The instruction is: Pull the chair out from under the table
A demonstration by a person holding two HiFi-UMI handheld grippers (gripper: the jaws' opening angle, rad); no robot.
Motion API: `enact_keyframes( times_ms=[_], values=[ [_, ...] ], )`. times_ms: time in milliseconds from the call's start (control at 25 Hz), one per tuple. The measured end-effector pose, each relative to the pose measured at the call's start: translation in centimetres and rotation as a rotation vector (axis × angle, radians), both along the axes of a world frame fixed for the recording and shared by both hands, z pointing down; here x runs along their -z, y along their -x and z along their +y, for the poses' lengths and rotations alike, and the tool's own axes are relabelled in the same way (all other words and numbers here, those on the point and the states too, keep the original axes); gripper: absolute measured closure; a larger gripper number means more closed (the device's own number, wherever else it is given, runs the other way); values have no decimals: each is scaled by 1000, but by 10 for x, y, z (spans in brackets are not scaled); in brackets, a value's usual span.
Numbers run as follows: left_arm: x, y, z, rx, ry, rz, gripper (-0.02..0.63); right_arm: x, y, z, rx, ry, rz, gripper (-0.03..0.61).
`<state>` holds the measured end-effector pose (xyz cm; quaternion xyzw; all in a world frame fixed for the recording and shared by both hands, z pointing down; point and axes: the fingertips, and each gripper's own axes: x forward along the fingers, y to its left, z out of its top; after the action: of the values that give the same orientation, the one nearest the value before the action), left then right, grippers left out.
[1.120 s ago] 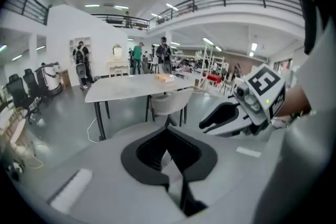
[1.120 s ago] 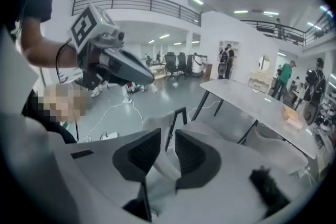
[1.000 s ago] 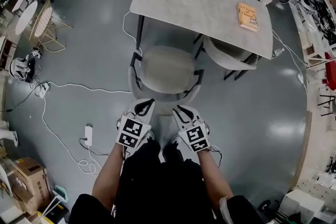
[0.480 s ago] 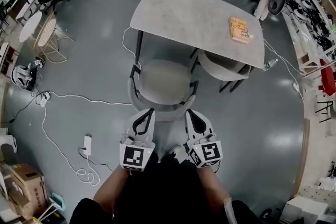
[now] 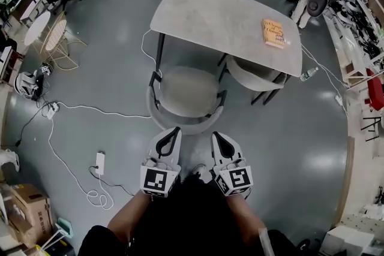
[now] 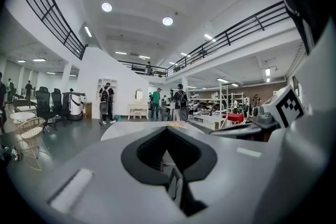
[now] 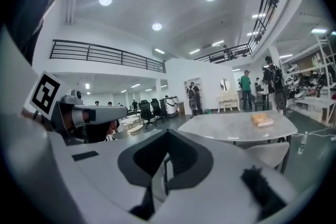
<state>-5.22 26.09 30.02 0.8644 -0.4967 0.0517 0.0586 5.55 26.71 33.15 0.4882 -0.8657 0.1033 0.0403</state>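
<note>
**Position.** The chair (image 5: 185,92) stands on the floor (image 5: 108,69) with its seat almost wholly outside the tabletop (image 5: 210,12) edge. Only its front lies near that edge.

**Jaws.** The left gripper (image 5: 173,132) and right gripper (image 5: 217,138) hang just behind the backrest, apart from it. Both sets of jaws are closed on nothing.

**Step.** The pull looks essentially complete, with the hold released. Should more clearance be wanted, the next move calls for opening both jaws, retaking the backrest rim and drawing straight back.

**Room.** The person's legs stand directly behind the chair and limit travel. A second chair (image 5: 255,74), tucked under the tabletop, sits close on the right. A cable (image 5: 90,108) crosses the floor well to the left.
</note>
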Motion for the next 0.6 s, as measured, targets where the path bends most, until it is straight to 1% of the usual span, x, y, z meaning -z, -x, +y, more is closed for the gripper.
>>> enact_keyframes(
  times_ms=[120,360,480,600],
  values=[
    [-1,1,3,11,2,6,604,-2,-3,3,-6,-5,0,563],
    [0,4,5,7,-43,-16,604,2,-4,5,-11,-12,-4,563],
    [2,0,7,15,-22,5,604,4,-7,6,-14,-14,-6,563],
    [3,-1,10,18,-19,7,604,4,-9,6,-20,-16,-6,563]
  ],
)
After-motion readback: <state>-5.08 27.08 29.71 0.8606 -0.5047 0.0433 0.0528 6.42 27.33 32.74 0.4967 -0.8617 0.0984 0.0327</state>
